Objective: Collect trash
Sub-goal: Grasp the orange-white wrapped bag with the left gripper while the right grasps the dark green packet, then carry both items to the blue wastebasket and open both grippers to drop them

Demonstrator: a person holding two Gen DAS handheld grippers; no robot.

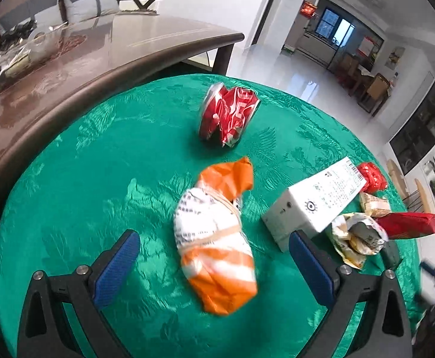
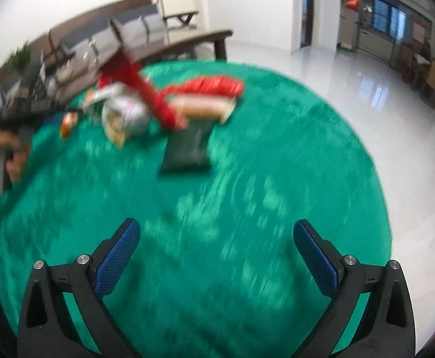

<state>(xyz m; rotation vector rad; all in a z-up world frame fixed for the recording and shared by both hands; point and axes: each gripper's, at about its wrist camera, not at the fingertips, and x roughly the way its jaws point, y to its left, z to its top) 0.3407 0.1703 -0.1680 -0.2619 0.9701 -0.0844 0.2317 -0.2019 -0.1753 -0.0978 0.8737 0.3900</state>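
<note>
Hovering over round table draped in patterned green cloth (image 1: 68, 208), left gripper (image 1: 214, 247) with blue-padded fingers (image 1: 114, 268) spread wide, nothing between them. Crumpled orange-and-white plastic wrapper (image 1: 214, 238) lying on cloth right between those tips, not touched. Beyond it, crushed red drink can (image 1: 227, 116) on its side. To the right, white cardboard box (image 1: 315, 200) tilted against a heap: crinkled yellow-white foil wrapper (image 1: 357, 238), red snack packet (image 1: 411, 223), small red crumpled wrapper (image 1: 372, 176). Right gripper (image 2: 217, 247) likewise wide open and empty above bare cloth, view blurred. Dark green pouch (image 2: 187, 149) well ahead of it, blurred red and silver wrappers behind.
</note>
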